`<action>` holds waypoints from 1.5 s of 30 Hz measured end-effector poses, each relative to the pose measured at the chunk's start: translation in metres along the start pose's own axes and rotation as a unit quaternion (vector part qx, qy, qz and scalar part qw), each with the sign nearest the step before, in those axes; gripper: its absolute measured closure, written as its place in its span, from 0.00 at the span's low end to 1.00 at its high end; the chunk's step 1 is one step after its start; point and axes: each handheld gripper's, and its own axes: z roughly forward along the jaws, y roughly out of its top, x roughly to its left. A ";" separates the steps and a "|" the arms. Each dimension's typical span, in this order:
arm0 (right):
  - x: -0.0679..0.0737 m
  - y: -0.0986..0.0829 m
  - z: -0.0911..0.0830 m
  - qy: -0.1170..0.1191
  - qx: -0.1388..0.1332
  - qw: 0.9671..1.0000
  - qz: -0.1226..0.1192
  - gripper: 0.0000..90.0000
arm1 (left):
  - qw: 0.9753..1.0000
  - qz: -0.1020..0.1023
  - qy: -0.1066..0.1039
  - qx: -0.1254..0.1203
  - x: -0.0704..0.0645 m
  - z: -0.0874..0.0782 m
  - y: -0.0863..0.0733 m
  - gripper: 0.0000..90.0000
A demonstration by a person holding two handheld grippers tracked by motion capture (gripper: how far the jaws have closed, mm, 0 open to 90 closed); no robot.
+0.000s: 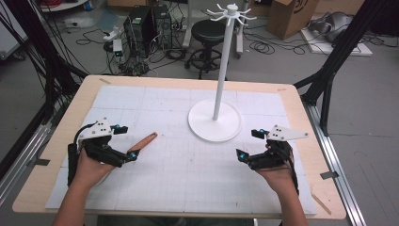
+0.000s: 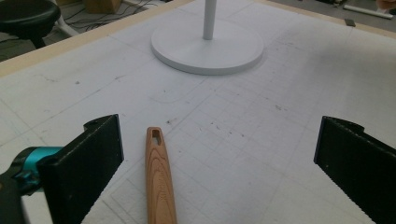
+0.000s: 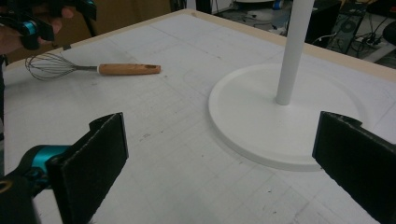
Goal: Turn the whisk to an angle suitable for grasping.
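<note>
Bench (image 1: 56,141) with pale wood edge, covered by a white gridded mat (image 1: 188,169).

White stand (image 1: 214,120): round base on the mat toward 12 o'clock, thin upright pole, ring of small hooks at the top.

Whisk (image 3: 93,68) lies flat on the mat at about 9 o'clock from the stand base, well apart from it. Wooden handle with a slot at its free end; handle end points toward the stand. Wire head points toward the left hand; in the high view the head is hidden under the left gripper.

Left gripper (image 1: 127,142) at 8 o'clock on the bench, held in the person's left hand (image 1: 91,167). Jaws spread wide. In the left gripper view the whisk handle runs up between them, nearer the left jaw, not touching either as far as can be seen.

Right gripper (image 1: 249,145) at 4 o'clock, held in the right hand (image 1: 277,172), just beside the stand base. Jaws spread wide, nothing between them but mat and base rim.

Beyond the bench: black stool (image 1: 208,30), computer towers (image 1: 147,23), cables on the floor, cardboard box (image 1: 289,16).
</note>
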 end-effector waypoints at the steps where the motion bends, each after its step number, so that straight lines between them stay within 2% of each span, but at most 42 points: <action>1: 0.000 0.000 0.000 0.000 0.000 1.000 0.000 0.03 | 1.000 0.000 0.001 0.001 0.000 0.000 0.000 0.02; 6: 0.000 -0.001 -0.001 -0.004 0.006 1.000 -0.001 0.03 | 1.000 -0.002 0.004 0.004 -0.001 0.000 0.002 0.02; 10: 0.003 0.000 -0.002 -0.005 0.005 1.000 -0.002 0.02 | 1.000 0.000 0.016 0.024 0.000 0.003 0.003 0.02; 14: 0.001 0.000 -0.003 -0.007 0.002 1.000 -0.002 0.03 | 0.999 -0.008 0.029 0.038 0.005 0.006 0.009 0.02; 21: -0.001 -0.002 0.000 -0.004 0.006 1.000 0.004 0.03 | 0.995 -0.014 0.048 0.089 0.014 0.027 0.020 0.02; 24: -0.001 -0.002 0.000 -0.005 0.008 1.000 0.003 0.03 | 0.990 -0.013 0.050 0.129 0.018 0.039 0.019 0.02; 25: -0.001 -0.002 0.001 -0.004 0.009 1.000 0.005 0.03 | 0.987 -0.013 0.047 0.151 0.019 0.047 0.018 0.02; 27: -0.001 -0.002 0.001 -0.004 0.010 1.000 0.004 0.03 | 0.986 -0.012 0.045 0.158 0.020 0.050 0.018 0.02; 29: -0.001 -0.002 0.001 -0.004 0.010 1.000 0.004 0.03 | 0.982 -0.006 0.053 0.179 0.022 0.056 0.016 0.02; 33: -0.002 -0.003 0.001 -0.004 0.012 1.000 0.007 0.03 | 0.974 -0.012 0.061 0.218 0.028 0.062 0.010 0.06; 34: -0.002 -0.003 0.002 -0.005 0.013 1.000 0.005 0.03 | 0.973 -0.013 0.060 0.224 0.028 0.062 0.009 0.19; 35: -0.002 -0.003 0.002 -0.005 0.013 1.000 0.005 0.03 | 0.972 -0.012 0.057 0.228 0.029 0.063 0.008 0.22; 38: -0.001 -0.004 0.003 -0.004 0.015 1.000 0.004 0.03 | 0.966 -0.005 0.067 0.248 0.029 0.066 0.005 0.22; 42: -0.001 -0.004 0.003 -0.004 0.017 1.000 0.006 0.03 | 0.961 -0.009 0.070 0.268 0.030 0.070 0.002 0.25; 44: -0.001 -0.004 0.003 -0.005 0.015 1.000 0.003 0.03 | 0.958 -0.009 0.064 0.278 0.030 0.071 0.000 0.33; 45: -0.001 -0.004 0.003 -0.005 0.015 1.000 0.003 0.03 | 0.957 -0.007 0.059 0.285 0.030 0.072 0.000 0.33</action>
